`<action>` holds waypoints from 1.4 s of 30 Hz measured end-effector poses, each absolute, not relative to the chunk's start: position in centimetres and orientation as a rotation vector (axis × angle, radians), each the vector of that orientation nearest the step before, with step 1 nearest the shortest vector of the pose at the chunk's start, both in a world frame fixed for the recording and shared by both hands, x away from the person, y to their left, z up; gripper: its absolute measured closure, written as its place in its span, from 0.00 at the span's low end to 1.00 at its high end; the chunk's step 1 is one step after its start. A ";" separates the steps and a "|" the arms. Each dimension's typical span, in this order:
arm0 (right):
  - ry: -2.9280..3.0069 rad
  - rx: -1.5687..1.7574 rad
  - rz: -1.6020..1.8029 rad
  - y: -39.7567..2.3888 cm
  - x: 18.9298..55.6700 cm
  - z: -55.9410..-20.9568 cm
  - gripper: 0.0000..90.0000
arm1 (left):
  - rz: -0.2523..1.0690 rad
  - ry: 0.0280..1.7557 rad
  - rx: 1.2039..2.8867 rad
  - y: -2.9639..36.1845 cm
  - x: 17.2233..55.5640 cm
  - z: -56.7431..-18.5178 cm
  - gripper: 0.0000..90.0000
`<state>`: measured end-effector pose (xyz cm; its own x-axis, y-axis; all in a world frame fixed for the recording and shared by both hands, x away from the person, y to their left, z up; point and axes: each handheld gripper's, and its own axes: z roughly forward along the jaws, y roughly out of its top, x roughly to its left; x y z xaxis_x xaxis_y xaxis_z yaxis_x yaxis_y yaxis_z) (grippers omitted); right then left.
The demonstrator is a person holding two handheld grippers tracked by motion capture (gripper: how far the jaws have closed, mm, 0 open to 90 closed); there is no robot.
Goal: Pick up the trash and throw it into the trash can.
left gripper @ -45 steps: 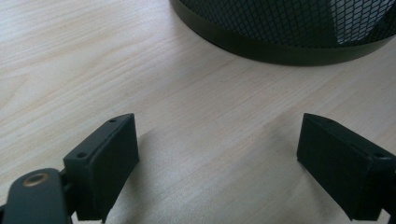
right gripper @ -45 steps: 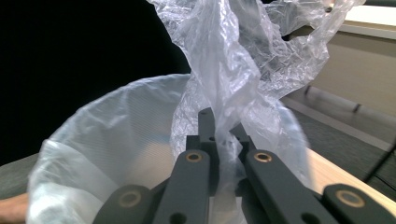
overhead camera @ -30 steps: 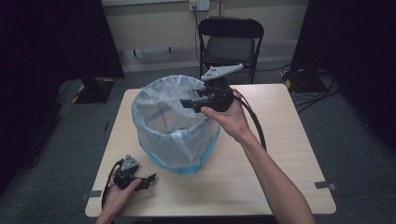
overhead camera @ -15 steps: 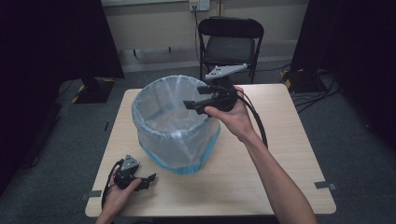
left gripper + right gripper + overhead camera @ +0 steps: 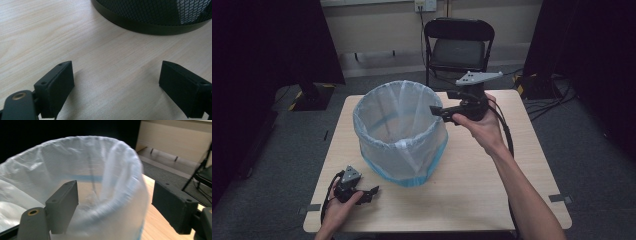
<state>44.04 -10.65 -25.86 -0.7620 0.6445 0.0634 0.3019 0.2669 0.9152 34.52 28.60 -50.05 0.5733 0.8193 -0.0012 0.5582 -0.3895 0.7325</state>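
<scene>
One big wooden table (image 5: 492,190) sits in front of us, and on it stands a round mesh bin (image 5: 404,170) with a thin white bag (image 5: 399,125) pulled over its rim. The bin is near the middle of the table, a bit to our left. Behind the table we see a black folding chair (image 5: 459,45). Our right claw (image 5: 438,111) is up at the right side of the bag's rim, and our left claw (image 5: 371,192) rests low on the table, near the bottom of the bin. We think the step now is fixing the bag on the bin, with the right claw lined up to pinch the folded edge. In the right gripper view, the right claw (image 5: 113,202) is wide open, with one jaw inside the bag and one jaw outside, and the bag (image 5: 82,177) wall between them, so it holds nothing yet. Next, we think the claw should close gently on the plastic, because the bag is thin and could slip or tear. In the left gripper view, the left claw (image 5: 116,86) is wide open too, with bare table (image 5: 95,52) between its jaws. That view also shows us the dark mesh and black bottom ring of the bin (image 5: 155,20) close up, which the high view hides under the bag.
</scene>
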 end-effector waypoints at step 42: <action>2.072 1.429 1.050 -26.1 38.4 -42.4 0.16 | 0.476 1.094 2.102 28.6 34.5 -50.0 0.14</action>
<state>38.41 -26.05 -42.40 -0.3894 0.9175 0.0808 0.6077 0.1900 0.7711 34.52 28.60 -50.05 0.5737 0.8190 -0.0008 0.5579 -0.3901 0.7325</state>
